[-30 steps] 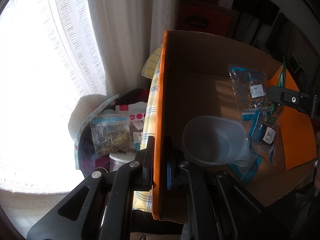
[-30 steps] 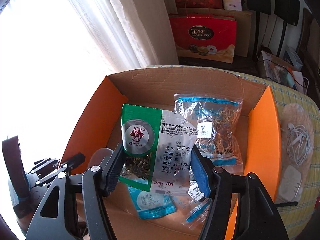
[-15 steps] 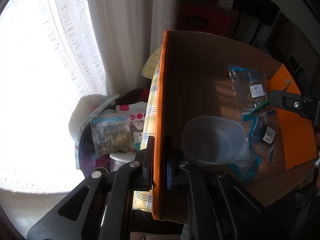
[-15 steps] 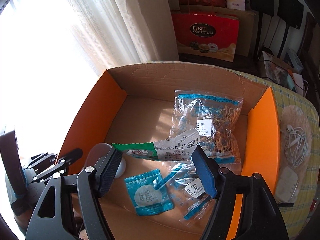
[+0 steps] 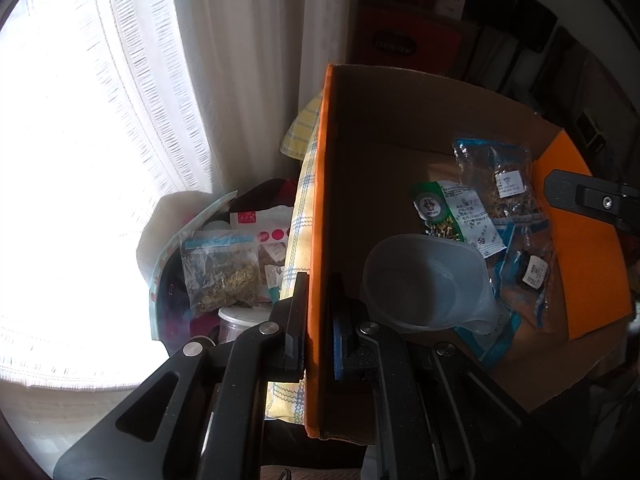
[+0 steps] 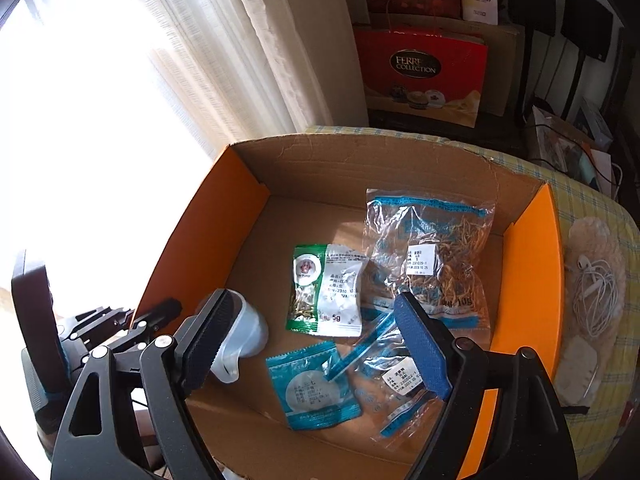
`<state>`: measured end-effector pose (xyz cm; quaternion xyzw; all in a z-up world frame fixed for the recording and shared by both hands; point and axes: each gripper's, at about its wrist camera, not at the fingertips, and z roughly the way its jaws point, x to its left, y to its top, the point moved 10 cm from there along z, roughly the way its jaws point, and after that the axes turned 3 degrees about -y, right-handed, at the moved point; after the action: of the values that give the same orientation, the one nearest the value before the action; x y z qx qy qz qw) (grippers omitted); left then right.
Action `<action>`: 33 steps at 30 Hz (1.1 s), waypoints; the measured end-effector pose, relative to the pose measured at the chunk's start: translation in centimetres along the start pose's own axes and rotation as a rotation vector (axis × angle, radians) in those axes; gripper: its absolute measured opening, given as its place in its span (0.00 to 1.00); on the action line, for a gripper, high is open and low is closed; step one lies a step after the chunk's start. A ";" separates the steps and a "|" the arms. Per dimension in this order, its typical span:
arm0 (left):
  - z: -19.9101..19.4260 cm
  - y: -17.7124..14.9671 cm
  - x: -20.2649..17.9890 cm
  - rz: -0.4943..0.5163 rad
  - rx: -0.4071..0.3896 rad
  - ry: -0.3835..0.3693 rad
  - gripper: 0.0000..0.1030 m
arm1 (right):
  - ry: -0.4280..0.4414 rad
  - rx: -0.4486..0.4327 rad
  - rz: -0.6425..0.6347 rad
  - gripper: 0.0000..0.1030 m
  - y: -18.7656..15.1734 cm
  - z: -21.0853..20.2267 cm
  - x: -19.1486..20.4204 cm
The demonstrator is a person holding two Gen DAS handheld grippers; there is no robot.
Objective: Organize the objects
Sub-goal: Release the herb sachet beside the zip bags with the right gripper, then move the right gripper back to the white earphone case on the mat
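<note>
An open cardboard box with orange flaps holds several packets. A green and white 5g packet lies flat on the box floor. Beside it lie a clear bag of dried herbs, a blue sachet and a small clear bag. A translucent plastic cup lies in the box. My left gripper is shut on the box's left orange flap. My right gripper is open and empty above the box.
Left of the box, a bag holds a herb packet and a white jar. A curtain hangs behind. White earphones lie on the yellow checked cloth right of the box. Red gift boxes stand at the back.
My right gripper opened and let go of the green and white packet, which dropped flat onto the box floor. The right gripper rose a little. The left gripper has not moved.
</note>
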<state>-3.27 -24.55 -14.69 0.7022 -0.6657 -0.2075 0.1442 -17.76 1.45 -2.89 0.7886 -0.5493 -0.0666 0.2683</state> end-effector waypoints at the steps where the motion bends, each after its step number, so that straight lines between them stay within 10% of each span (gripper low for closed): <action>1: 0.0 0.0 0.0 0.000 0.000 0.000 0.08 | -0.005 -0.006 -0.002 0.81 0.0 -0.2 -0.1; 14: -0.3 -0.2 -0.4 -0.007 -0.004 -0.004 0.08 | -0.072 -0.099 -0.005 0.81 -0.7 -5.3 -4.3; 33: -0.1 -0.7 -0.3 0.004 0.001 -0.001 0.08 | -0.285 -0.102 0.279 0.80 -6.0 -9.3 -22.8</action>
<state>-2.56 -24.24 -14.89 0.7007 -0.6674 -0.2069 0.1439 -17.86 26.80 -2.31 0.6729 -0.6815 -0.1671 0.2341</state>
